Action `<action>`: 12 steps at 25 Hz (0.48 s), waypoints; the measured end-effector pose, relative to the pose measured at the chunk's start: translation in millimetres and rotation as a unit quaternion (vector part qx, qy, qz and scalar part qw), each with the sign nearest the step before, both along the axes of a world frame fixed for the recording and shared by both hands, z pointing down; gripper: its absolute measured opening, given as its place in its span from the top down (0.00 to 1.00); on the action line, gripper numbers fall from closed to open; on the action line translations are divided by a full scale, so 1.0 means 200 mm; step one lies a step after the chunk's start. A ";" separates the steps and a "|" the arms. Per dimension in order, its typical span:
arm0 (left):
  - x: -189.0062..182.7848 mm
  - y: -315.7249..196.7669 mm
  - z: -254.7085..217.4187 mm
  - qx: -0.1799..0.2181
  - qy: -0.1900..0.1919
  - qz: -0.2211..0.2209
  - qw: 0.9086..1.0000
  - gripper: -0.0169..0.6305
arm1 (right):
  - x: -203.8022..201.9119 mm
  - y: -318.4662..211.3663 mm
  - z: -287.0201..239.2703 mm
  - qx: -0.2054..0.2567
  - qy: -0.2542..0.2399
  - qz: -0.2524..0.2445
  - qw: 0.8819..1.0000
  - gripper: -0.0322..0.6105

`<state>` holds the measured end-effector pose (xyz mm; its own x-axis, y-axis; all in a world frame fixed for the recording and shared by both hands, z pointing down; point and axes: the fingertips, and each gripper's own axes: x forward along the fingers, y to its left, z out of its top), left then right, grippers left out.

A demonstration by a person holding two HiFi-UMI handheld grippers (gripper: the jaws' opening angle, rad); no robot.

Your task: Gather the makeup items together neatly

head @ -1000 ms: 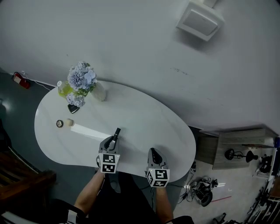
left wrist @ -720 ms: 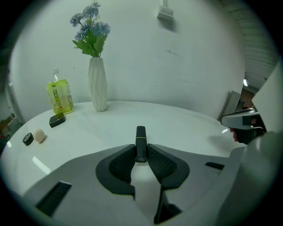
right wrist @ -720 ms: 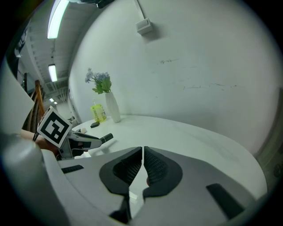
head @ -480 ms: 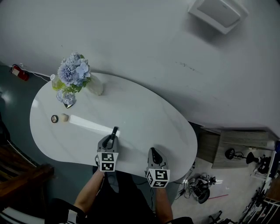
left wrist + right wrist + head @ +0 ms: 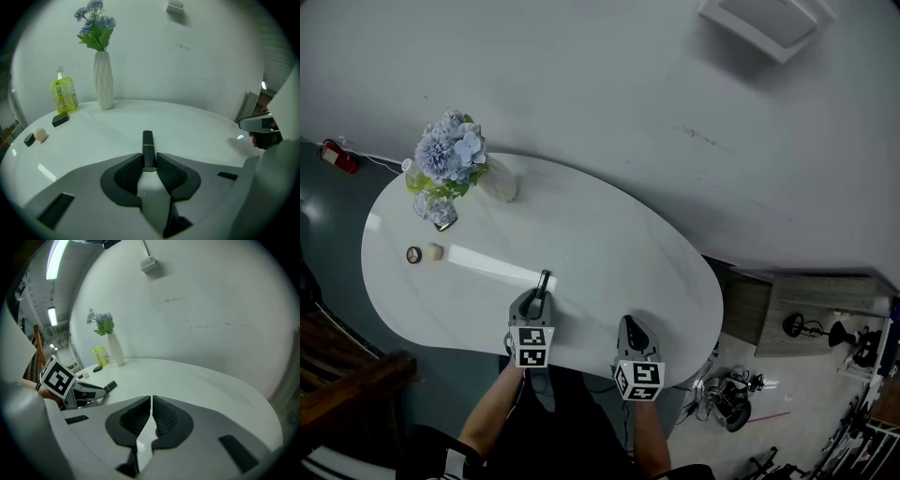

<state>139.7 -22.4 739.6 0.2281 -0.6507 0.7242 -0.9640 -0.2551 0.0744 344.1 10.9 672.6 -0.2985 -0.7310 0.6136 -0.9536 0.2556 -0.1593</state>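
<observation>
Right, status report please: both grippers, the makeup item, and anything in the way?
Left gripper shut on slim black lipstick tube with gold band. Right gripper shut, empty. Nothing on white table between it and flat black case.

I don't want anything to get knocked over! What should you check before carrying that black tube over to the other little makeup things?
1. Is the black tube clamped in the left gripper: ok.
2. Is the right gripper shut with nothing in it: ok.
3. Is the table bare between the tube and the far items: ok.
4. Are the items gathered: not ok. The black case, beige round piece and small black piece lie far off, near the yellow bottle.
5. Is the tube's tip touching the table: cannot tell.
</observation>
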 end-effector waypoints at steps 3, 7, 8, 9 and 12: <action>0.01 0.02 0.01 -0.005 0.004 0.004 1.000 0.82 | 0.00 0.00 0.00 0.001 0.000 0.003 1.000 0.89; 0.02 0.02 0.00 -0.002 -0.002 0.006 1.000 0.82 | 0.00 0.00 -0.02 0.004 0.000 0.005 1.000 0.89; 0.02 0.02 0.00 -0.003 -0.003 0.006 1.000 0.82 | 0.00 0.00 -0.02 0.005 0.000 0.006 1.000 0.89; 0.01 0.02 0.00 -0.003 -0.004 0.006 1.000 0.82 | 0.00 0.01 -0.02 0.005 0.000 0.006 1.000 0.89; 0.00 0.02 -0.01 0.000 -0.005 0.006 1.000 0.82 | 0.00 0.02 -0.02 0.005 -0.001 0.007 1.000 0.89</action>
<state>140.6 -18.4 738.2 0.2284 -0.6475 0.7270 -0.9616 -0.2669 0.0643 343.5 14.3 668.3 -0.2884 -0.7414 0.6060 -0.9570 0.2433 -0.1578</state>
